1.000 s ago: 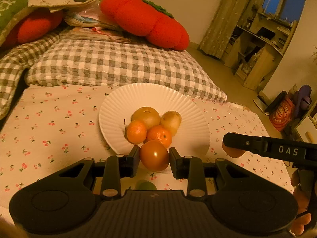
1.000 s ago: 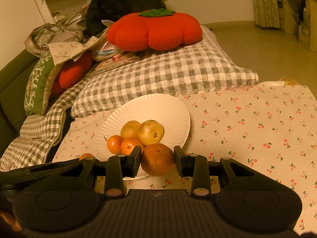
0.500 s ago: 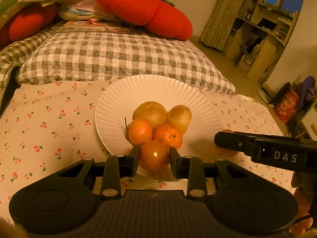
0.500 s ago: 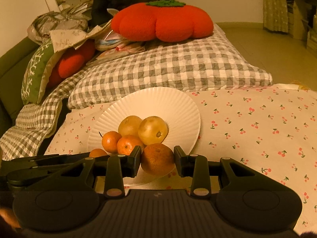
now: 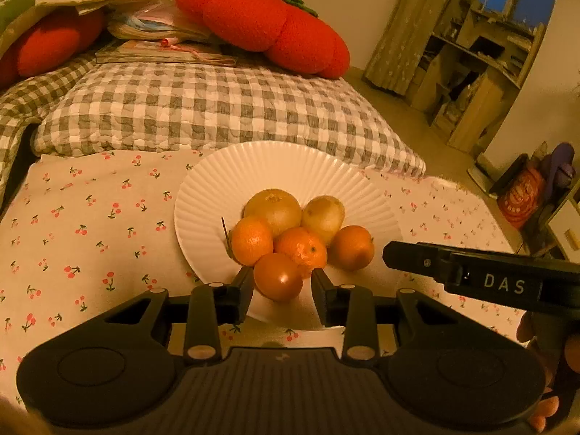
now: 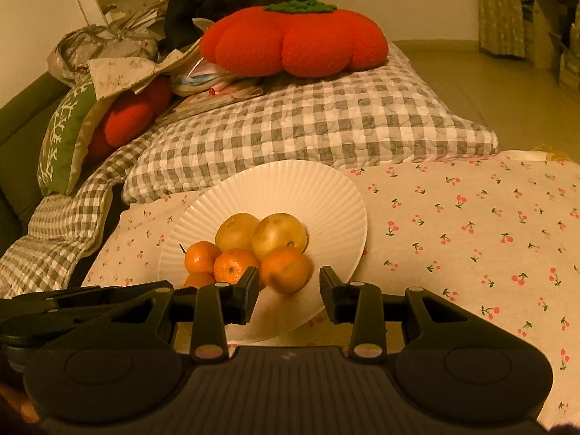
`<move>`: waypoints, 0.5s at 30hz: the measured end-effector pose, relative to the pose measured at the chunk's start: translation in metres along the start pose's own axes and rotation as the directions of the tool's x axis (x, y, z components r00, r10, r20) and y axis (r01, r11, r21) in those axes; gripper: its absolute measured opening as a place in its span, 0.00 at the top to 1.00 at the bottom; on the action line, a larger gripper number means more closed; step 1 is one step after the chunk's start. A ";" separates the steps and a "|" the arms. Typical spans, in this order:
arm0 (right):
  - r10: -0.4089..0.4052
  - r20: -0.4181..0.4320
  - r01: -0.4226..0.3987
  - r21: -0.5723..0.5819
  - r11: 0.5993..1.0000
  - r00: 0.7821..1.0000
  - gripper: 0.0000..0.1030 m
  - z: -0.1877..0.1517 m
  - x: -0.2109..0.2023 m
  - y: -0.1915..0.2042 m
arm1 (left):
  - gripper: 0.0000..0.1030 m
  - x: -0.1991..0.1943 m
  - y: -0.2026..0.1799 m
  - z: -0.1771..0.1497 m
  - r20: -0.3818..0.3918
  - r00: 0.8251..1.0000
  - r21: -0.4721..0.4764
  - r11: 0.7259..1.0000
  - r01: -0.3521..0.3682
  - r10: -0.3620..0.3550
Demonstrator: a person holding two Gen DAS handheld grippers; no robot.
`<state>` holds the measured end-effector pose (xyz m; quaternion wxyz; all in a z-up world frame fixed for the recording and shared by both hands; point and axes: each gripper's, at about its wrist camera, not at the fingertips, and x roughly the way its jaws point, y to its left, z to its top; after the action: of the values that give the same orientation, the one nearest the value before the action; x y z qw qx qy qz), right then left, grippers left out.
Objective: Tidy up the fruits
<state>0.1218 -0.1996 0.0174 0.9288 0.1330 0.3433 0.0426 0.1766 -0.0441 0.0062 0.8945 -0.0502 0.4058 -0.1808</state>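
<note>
A grey-and-white checked quilt [image 5: 217, 108] lies across the far side, with a big red tomato-shaped plush cushion [image 6: 293, 40] on top of it. In front is a white cloth printed with small red cherries [image 6: 471, 224], and on that cloth sits a round white ribbed plate [image 5: 253, 177] bearing six fruits bunched on its near half. At the back of the bunch are two pale yellow-brown round fruits [image 5: 272, 208], touching; in front of them are two small mandarins [image 5: 252, 241], with a larger orange [image 5: 351, 247] at their right. A glossy orange-red tomato-like fruit [image 5: 278, 277] rests on the plate's near rim. The left gripper [image 5: 281, 290] has its jaws opening, that glossy fruit between them with slim gaps at both sides. The right gripper [image 6: 290, 290] is also opening; the larger orange [image 6: 286, 270] sits just past its tips on the plate, free of both pads.
</note>
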 end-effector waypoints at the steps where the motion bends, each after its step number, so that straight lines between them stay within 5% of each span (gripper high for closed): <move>1: 0.003 0.003 -0.003 0.006 1.000 1.000 0.66 0.001 -0.002 0.000 | 0.78 -0.002 0.000 0.000 0.003 1.000 -0.006 1.000 0.000 0.000; 15: 0.015 0.042 -0.018 0.058 0.998 0.999 0.62 0.008 -0.027 -0.003 | 0.65 -0.041 0.018 0.007 0.036 0.999 -0.090 0.996 -0.029 0.032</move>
<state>0.1068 -0.2088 0.0394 0.9309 0.1639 0.3241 0.0374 0.1619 -0.0125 0.0352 0.9014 -0.0872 0.3974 -0.1479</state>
